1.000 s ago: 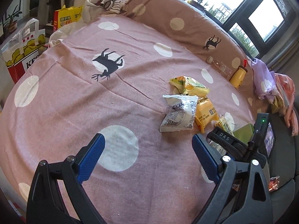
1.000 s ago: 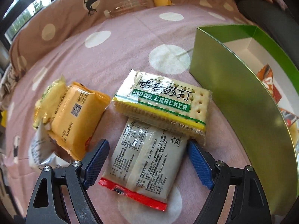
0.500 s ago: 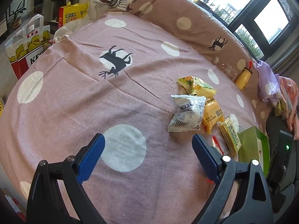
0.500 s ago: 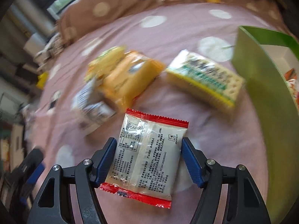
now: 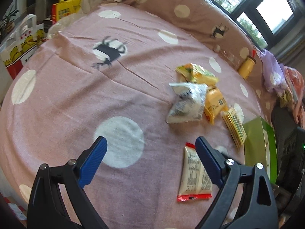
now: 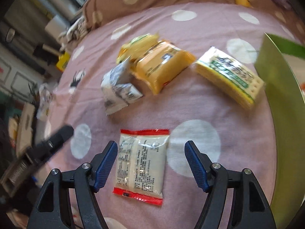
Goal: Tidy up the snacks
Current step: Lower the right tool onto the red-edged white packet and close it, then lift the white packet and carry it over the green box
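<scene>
A white snack packet with red ends (image 6: 140,164) lies flat on the pink bedspread between the fingers of my right gripper (image 6: 150,162), which is open and not gripping it. The packet also shows in the left wrist view (image 5: 193,173), beside the right finger of my open, empty left gripper (image 5: 150,156). Beyond lie a soda cracker pack (image 6: 230,74), an orange packet (image 6: 162,64), a white crumpled packet (image 6: 118,87) and a yellow packet (image 6: 139,42). A green box (image 6: 282,99) stands at the right.
A yellow bottle (image 5: 246,68) and a clear bottle (image 5: 226,54) lie by the brown pillow roll. Paper bags (image 5: 21,43) stand beyond the bed's left edge. Clothes and bags (image 5: 274,72) pile at the right. The left gripper's body (image 6: 43,145) shows at left.
My right gripper opened and the red-ended packet now lies on the bedspread, further left of the green box. The left view shifted slightly and now shows that packet.
</scene>
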`<action>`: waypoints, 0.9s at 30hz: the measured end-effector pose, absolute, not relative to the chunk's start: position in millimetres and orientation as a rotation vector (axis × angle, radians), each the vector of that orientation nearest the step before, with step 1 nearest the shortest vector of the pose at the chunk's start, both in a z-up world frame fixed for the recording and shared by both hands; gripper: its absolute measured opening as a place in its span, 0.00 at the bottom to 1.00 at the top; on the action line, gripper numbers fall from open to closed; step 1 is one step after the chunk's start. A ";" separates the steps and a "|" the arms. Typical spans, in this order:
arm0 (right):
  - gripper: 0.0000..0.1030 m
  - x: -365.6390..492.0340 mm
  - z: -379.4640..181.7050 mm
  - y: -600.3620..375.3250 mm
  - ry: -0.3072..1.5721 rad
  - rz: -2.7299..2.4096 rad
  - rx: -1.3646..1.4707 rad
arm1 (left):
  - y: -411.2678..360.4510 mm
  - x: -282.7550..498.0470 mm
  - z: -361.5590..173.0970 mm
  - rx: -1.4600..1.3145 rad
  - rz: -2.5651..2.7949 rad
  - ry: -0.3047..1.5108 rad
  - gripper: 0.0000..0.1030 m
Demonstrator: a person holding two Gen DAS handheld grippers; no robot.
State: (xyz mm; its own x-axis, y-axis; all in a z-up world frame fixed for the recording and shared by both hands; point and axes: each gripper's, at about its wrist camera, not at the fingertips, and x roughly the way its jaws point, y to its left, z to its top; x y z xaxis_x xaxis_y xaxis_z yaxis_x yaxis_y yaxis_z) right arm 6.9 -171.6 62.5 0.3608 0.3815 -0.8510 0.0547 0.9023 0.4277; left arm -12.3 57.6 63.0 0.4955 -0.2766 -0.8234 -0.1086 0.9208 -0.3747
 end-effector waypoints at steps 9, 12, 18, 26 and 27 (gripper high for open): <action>0.71 0.7 48.7 -190.3 1.211 0.282 0.685 | 16.6 -19.2 54.7 -0.315 -0.236 1.125 0.72; 0.71 0.5 46.2 -188.6 1.230 0.280 0.668 | 4.3 -21.3 47.4 -0.285 -0.263 1.164 0.65; 0.67 4.9 37.6 -177.7 1.273 0.276 0.622 | -10.3 -20.2 37.5 -0.264 -0.311 1.216 0.51; 0.56 7.4 36.4 -169.7 1.268 0.255 0.573 | -32.0 -23.1 37.7 -0.199 -0.348 1.199 0.38; 0.55 6.1 39.6 -169.1 1.255 0.244 0.556 | -32.9 -23.8 38.9 -0.200 -0.354 1.196 0.38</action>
State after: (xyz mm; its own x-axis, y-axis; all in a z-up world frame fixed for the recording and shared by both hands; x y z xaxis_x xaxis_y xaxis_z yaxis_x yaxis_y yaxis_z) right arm 6.1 -169.1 39.6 0.3069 0.4681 -0.8287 0.1236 0.8438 0.5223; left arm -23.8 -32.9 38.9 0.3201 -0.3713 -0.8716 0.1626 0.9279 -0.3356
